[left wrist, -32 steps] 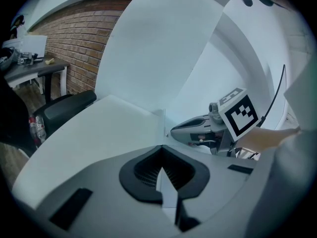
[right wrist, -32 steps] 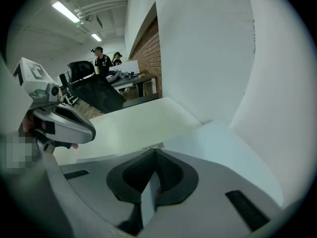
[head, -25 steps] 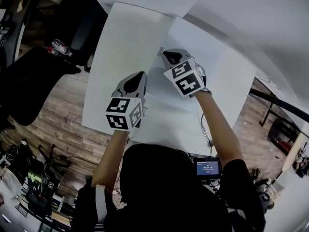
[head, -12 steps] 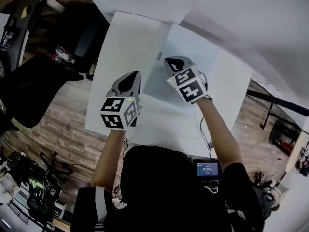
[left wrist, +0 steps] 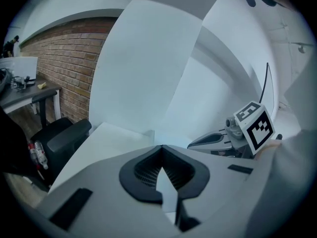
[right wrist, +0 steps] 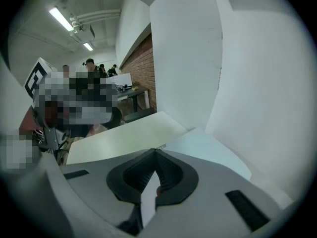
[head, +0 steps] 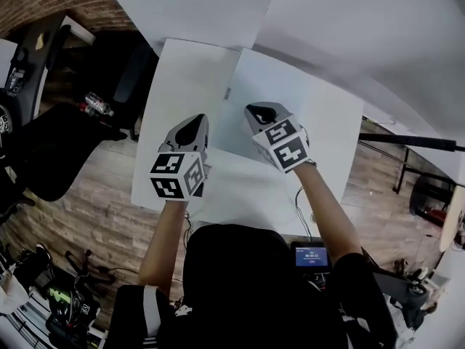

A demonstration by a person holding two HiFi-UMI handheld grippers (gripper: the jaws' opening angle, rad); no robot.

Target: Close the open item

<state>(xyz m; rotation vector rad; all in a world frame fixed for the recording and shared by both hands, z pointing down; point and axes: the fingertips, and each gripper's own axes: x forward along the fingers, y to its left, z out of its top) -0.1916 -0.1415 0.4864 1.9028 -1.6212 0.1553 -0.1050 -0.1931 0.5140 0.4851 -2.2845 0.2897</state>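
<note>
The L gripper [head: 194,120] & R gripper [head: 255,110] sit side by side at the near side of the big white box [head: 185,86], both shut tight on its thin flap [head: 247,195].

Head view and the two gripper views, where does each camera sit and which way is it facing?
Head view: on the person's head, looking steeply down at a white panel and wood floor; shows the head, both forearms, left tongs and right tongs.
Left gripper view: rides the left tongs, looks along its closed jaws at white panels and a brick wall; right tongs at its right.
Right gripper view: rides the right tongs, looks along its closed jaws at white panels.
Shared: both gripper views see the white panel and brick wall.
</note>
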